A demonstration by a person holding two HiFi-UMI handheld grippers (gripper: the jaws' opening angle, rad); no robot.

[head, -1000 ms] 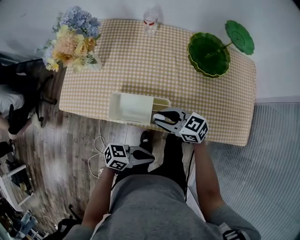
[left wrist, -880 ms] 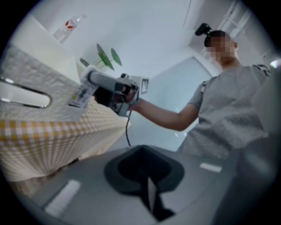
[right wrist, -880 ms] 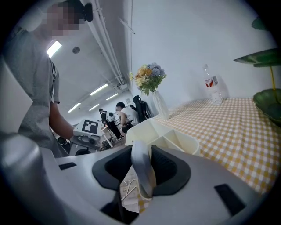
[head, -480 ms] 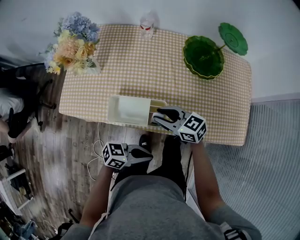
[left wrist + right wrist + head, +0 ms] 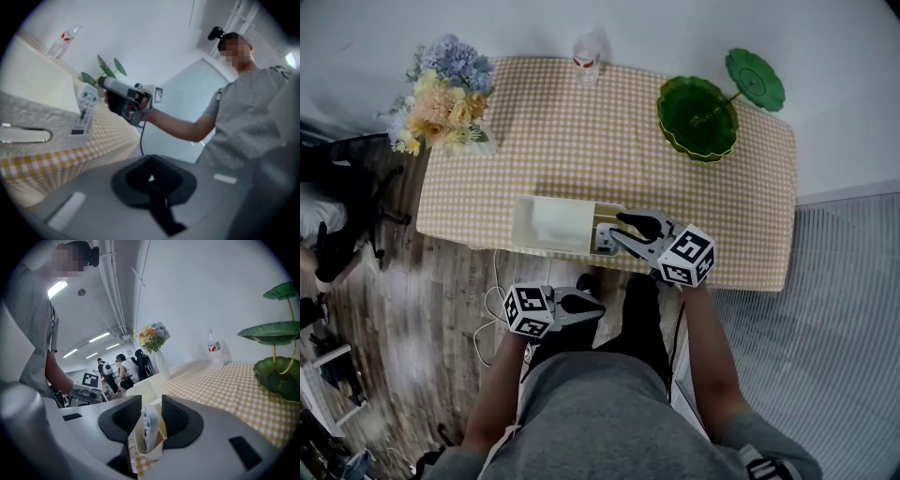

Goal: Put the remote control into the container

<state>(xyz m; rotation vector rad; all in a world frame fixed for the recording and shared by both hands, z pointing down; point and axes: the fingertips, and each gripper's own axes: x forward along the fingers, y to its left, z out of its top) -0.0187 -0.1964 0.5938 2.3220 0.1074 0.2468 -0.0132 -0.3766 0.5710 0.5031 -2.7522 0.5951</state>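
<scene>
- The remote (image 5: 604,240) stands on end in the narrow end slot of the container (image 5: 530,217). It leans a little and sticks up above the rim, so the likeliest trouble is a knock. If the right hand-held gripper (image 5: 624,230) swings sideways when it backs off, a jaw could catch the remote's top and lever it out.
- The container sits at the near edge of the surface (image 5: 581,131) (the checked cloth hangs down just below it). A shove toward the person could slide the box over that edge, remote and all.
- Right hand-held gripper: the jaws stand about half apart and clamp nothing. In the right gripper view the remote shows in the gap between them, but it lies beyond the pads, down in its slot. In the left gripper view this gripper looks just beside the remote's top and apart from it, though the gap is too small to rule out a light touch.
- Left hand-held gripper (image 5: 596,305): the jaws are closed together on nothing. It hangs in front of the person's body, lower than the surface's edge and clear of the container.
</scene>
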